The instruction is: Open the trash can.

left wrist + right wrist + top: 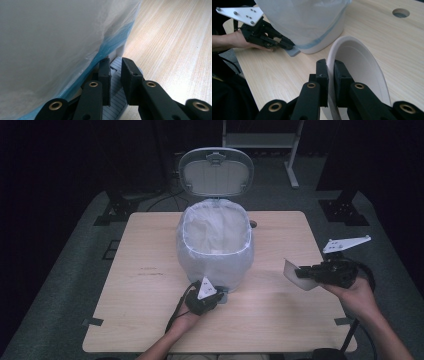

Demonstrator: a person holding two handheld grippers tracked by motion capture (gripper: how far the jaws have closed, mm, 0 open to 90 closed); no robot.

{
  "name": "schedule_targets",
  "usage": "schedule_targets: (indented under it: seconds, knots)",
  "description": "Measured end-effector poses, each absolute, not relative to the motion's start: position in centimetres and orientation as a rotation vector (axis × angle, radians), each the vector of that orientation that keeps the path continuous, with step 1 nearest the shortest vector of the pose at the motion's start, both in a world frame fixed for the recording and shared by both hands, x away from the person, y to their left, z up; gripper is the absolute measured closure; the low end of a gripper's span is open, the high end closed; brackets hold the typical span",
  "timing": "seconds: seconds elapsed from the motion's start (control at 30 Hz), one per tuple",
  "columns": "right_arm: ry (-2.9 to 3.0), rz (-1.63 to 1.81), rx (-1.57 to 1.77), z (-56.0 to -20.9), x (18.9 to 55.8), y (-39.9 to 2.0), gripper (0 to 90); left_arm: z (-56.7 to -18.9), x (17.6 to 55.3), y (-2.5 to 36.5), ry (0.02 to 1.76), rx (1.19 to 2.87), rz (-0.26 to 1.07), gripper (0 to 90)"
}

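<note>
**Paper plate pinched above the table, bin lid up**

Paper plate [362, 72] sits clamped by its rim in the right gripper [331, 82], right of the lined bin [215, 245]. The left gripper [115, 80], jaws pressed together, holds the pedal [113, 105] down; slipping off would probably drop the lid [216, 171].

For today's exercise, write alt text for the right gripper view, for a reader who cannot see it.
The right gripper clamps the rim of a white paper plate on edge above a wooden table. Beyond it stands a white bin with a pale bag, where the left gripper, in a hand, presses the bin's grey pedal.
</note>
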State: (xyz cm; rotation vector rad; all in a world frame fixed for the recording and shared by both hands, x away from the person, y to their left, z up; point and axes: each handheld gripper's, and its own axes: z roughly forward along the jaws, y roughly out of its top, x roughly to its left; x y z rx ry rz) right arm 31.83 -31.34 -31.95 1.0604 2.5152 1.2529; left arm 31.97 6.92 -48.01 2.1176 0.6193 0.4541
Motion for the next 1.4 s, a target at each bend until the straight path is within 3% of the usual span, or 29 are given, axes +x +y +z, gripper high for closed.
schedule_targets:
  seconds: [1.4]
  knots:
    - [2.501, 1.282, 0.924, -23.8, 32.6, -28.9, 83.3, -48.0, 32.0, 6.9, 0.623, 2.116, 0.450, 78.3]
